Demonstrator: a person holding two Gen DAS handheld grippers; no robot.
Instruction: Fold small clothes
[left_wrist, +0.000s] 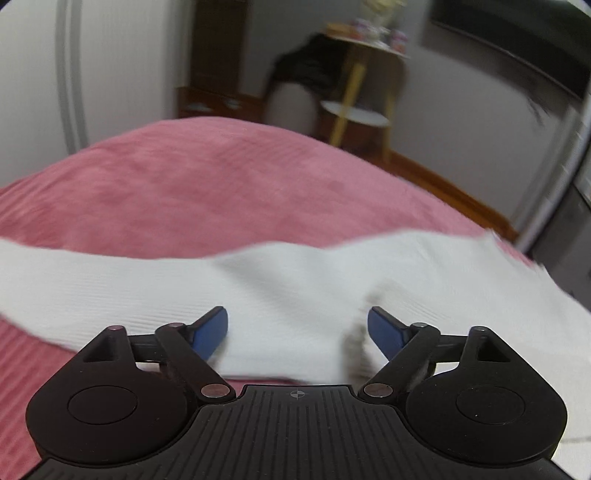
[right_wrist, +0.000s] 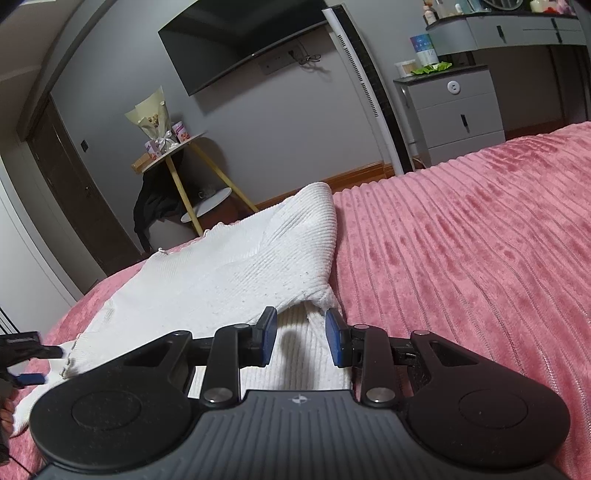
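**Left claw released, right claw straddling the garment's folded end**

While the white ribbed garment (right_wrist: 229, 273) lies on the pink bedspread (right_wrist: 480, 258) close to the bed's far edge, its long axis runs across the left wrist view, side to side in front of the left claw (left_wrist: 297, 332). That claw stands wide, its blue pads (left_wrist: 210, 332) apart above the cloth and pressing nothing. The right claw (right_wrist: 301, 341) sits at the garment's other end, partly closed, with a band of ribbed fabric between its pads; whether they actually pinch it I cannot tell. The folded corner (right_wrist: 321, 299) rises just beyond the right claw's tips, so the right hand looks nearer for the next fold.
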